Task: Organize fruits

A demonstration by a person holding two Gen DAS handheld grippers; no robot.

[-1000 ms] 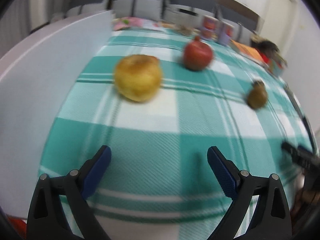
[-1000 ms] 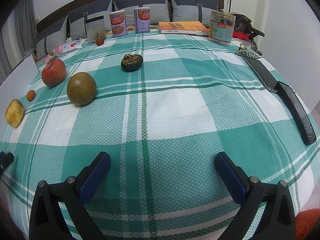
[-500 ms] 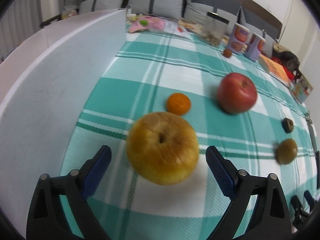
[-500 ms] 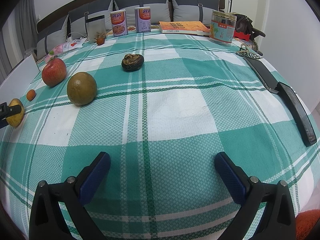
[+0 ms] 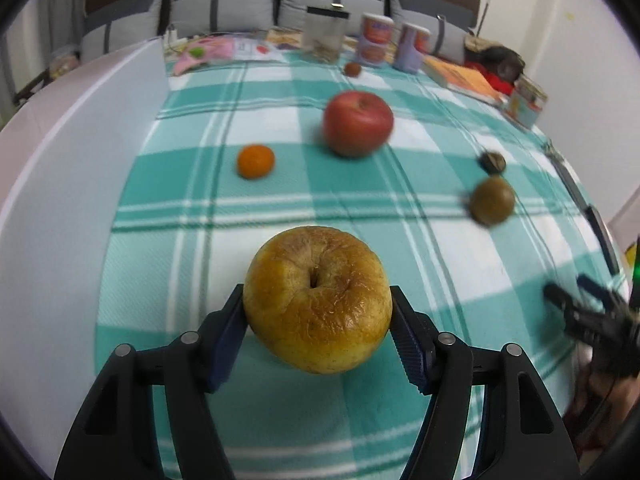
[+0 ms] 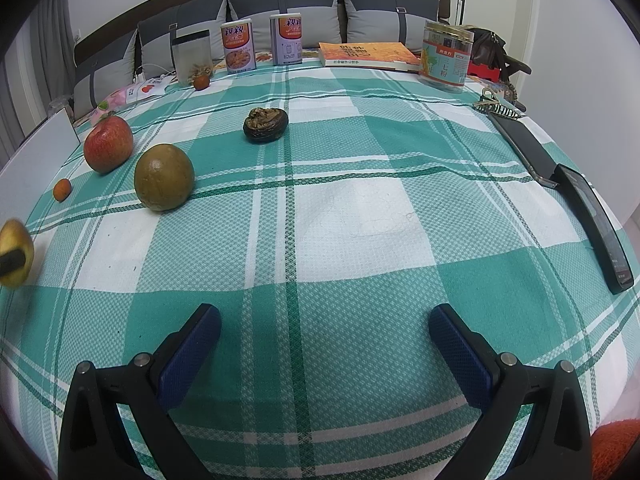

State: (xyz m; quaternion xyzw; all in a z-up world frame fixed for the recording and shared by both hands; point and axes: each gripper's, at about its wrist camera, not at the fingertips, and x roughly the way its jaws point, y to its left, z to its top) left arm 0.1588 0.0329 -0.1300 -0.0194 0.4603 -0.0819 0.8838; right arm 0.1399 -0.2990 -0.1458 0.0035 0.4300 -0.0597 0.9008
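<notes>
My left gripper [image 5: 318, 316] is shut on a wrinkled yellow apple [image 5: 318, 300], both blue pads against its sides, just above the green checked cloth [image 5: 360, 208]. Beyond it lie a small orange [image 5: 256, 161], a red apple [image 5: 358, 123], a brown-green round fruit [image 5: 492, 200] and a dark shrivelled fruit [image 5: 493, 162]. My right gripper [image 6: 324, 336] is open and empty over the cloth's near part. In the right wrist view the yellow apple [image 6: 16, 254] shows at the far left, with the orange [image 6: 63, 189], red apple [image 6: 108, 144], brown-green fruit [image 6: 164, 177] and dark fruit [image 6: 265, 125].
At the back stand two snack cans [image 6: 238, 48], a clear pouch [image 6: 191, 58], a small fruit [image 6: 201, 82], a book [image 6: 368, 54] and a jar [image 6: 446, 58]. Two dark phones [image 6: 592, 228] and a hair clip [image 6: 498, 106] lie along the right edge. A white board [image 5: 80, 140] borders the left.
My left gripper moved forward onto the yellow apple and closed on it. The right gripper has stayed still and open.
</notes>
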